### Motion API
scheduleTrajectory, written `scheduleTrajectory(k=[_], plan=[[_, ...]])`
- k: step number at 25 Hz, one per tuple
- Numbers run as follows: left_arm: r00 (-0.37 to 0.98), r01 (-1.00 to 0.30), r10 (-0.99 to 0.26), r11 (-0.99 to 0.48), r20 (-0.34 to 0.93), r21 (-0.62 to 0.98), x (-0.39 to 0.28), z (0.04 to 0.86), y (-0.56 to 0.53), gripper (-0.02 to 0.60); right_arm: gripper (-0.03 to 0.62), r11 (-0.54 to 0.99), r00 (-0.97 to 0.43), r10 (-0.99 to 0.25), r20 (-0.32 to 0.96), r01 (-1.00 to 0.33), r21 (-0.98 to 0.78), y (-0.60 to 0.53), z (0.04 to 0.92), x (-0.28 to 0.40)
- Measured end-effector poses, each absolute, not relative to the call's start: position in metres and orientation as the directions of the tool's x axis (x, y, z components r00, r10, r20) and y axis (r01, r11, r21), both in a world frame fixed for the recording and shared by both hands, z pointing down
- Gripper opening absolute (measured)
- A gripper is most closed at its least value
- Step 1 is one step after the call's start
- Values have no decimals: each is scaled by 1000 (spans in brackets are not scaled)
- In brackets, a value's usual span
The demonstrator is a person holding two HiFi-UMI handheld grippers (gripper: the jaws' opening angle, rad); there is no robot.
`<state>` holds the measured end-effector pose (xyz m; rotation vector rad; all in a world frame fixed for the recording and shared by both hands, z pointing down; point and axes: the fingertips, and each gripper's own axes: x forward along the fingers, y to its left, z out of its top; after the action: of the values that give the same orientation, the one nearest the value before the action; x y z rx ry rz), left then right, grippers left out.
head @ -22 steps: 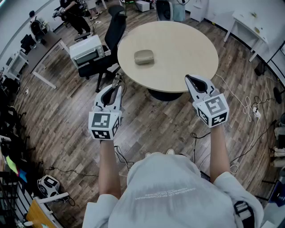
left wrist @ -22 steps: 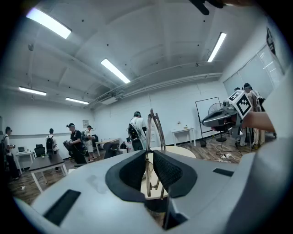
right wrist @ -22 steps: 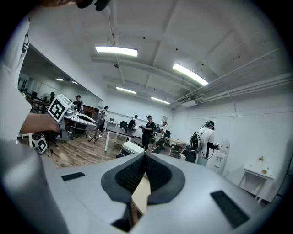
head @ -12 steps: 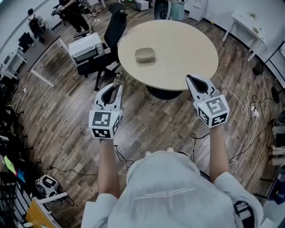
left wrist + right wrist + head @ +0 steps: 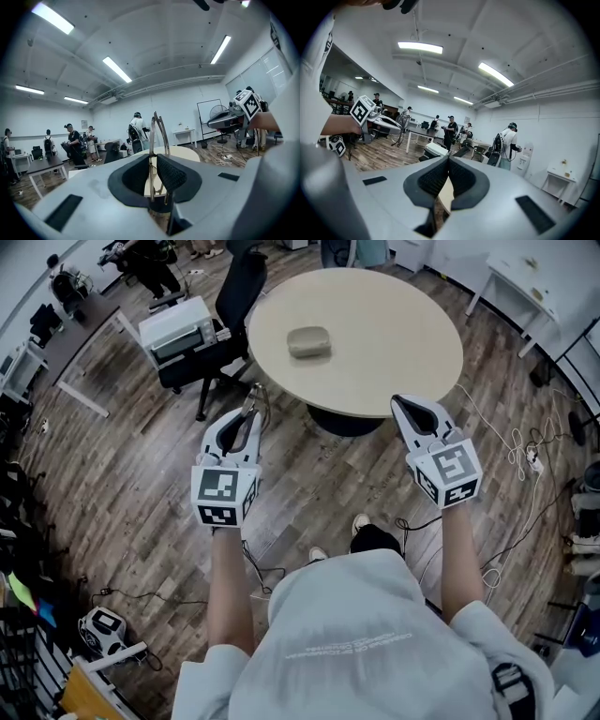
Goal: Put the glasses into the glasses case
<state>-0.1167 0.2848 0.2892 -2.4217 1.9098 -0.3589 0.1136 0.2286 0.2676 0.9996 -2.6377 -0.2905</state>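
Left gripper view shows the left tool clamped on the folded glasses, which stick up past its jaws. The right tool has its jaws pressed together with nothing between them. On the round desk ahead lies the closed glasses case, well apart from both tools.

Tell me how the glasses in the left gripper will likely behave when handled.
The glasses look thin-wired, so they are probably light and easily bent. The left gripper is shut on one narrow part, so they may pivot or slip in the pads. Much of the frame sticks out beyond the jaws, so it could snag on contact.
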Motion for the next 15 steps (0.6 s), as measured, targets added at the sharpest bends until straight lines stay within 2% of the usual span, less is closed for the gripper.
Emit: scheduleTrajectory(k=[7, 15], plan=[[206, -956, -957, -241, 202, -166, -128, 305, 255, 52, 0, 746, -721, -661, 206, -606, 277, 192, 275, 103], [178, -961, -959, -217, 220, -169, -131, 311, 169, 52, 0, 755, -740, -650, 174, -604, 254, 96, 283, 100]])
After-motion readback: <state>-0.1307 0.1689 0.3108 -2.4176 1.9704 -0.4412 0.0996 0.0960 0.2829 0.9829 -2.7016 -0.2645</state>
